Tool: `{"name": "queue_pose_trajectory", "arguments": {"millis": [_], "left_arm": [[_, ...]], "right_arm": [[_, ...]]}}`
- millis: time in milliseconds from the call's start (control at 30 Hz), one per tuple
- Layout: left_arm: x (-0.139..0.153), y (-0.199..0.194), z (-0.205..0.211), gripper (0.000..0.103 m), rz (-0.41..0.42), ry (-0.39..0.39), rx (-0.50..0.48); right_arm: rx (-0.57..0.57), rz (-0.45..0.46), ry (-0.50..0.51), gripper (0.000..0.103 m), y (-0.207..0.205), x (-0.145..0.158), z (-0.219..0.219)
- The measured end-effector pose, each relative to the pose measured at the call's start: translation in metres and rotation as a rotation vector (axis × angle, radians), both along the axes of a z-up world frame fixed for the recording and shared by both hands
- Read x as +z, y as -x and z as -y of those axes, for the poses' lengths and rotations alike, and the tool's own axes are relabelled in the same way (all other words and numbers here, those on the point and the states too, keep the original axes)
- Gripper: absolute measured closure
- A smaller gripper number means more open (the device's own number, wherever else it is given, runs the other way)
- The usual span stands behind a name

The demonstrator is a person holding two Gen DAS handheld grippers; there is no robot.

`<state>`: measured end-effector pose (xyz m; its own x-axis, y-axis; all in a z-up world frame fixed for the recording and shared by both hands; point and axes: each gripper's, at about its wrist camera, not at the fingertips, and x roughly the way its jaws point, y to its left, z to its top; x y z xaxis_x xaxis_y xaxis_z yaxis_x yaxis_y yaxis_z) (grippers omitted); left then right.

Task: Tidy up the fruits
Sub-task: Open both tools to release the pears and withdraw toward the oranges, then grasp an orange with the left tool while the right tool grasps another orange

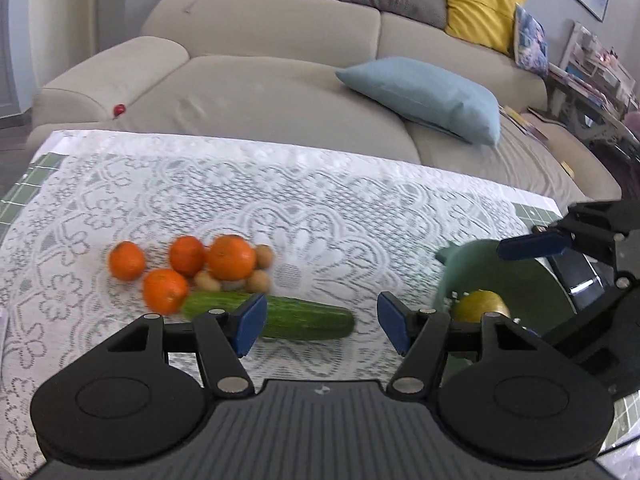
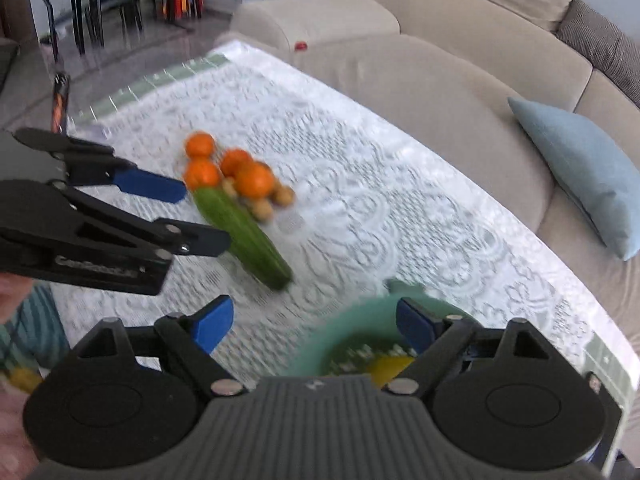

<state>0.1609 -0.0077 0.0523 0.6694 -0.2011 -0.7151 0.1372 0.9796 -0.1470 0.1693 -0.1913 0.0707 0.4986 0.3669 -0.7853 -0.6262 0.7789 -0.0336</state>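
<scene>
My left claw [image 1: 322, 326] is spread wide and empty over the cucumber [image 1: 276, 316]; my right claw [image 2: 314, 326] is also wide and empty, over the green bowl [image 2: 352, 320]. One yellow fruit [image 1: 482, 306] is in the bowl. Left on the lace-covered desk [image 1: 340, 216]: four glossy oranges [image 1: 232, 258], small tan round fruits [image 1: 260, 282], and the smooth long cucumber. Early stage, I judge.
</scene>
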Motion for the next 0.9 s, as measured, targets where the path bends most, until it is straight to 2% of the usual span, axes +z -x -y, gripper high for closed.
{"name": "queue_pose_trajectory", "arguments": {"millis": [200, 333, 567, 733, 900], "left_arm": [[-0.009, 0.000, -0.029, 0.029, 0.030, -0.005, 0.038], [-0.017, -0.002, -0.050, 0.029, 0.050, 0.002, 0.058], [-0.033, -0.008, -0.080, 0.029, 0.083, 0.020, 0.092], [-0.044, -0.015, -0.094, 0.029, 0.088, 0.020, 0.121], [-0.059, -0.021, -0.111, 0.030, 0.066, 0.081, 0.158]], "right_arm": [[-0.012, 0.063, -0.080, 0.018, 0.013, -0.004, -0.031], [-0.064, 0.101, -0.137, 0.018, 0.018, -0.016, -0.050], [-0.171, 0.182, -0.140, 0.018, 0.016, -0.046, -0.074], [-0.219, 0.155, -0.176, 0.018, 0.001, -0.064, -0.080], [-0.246, 0.173, -0.195, 0.018, -0.007, -0.076, -0.081]]}}
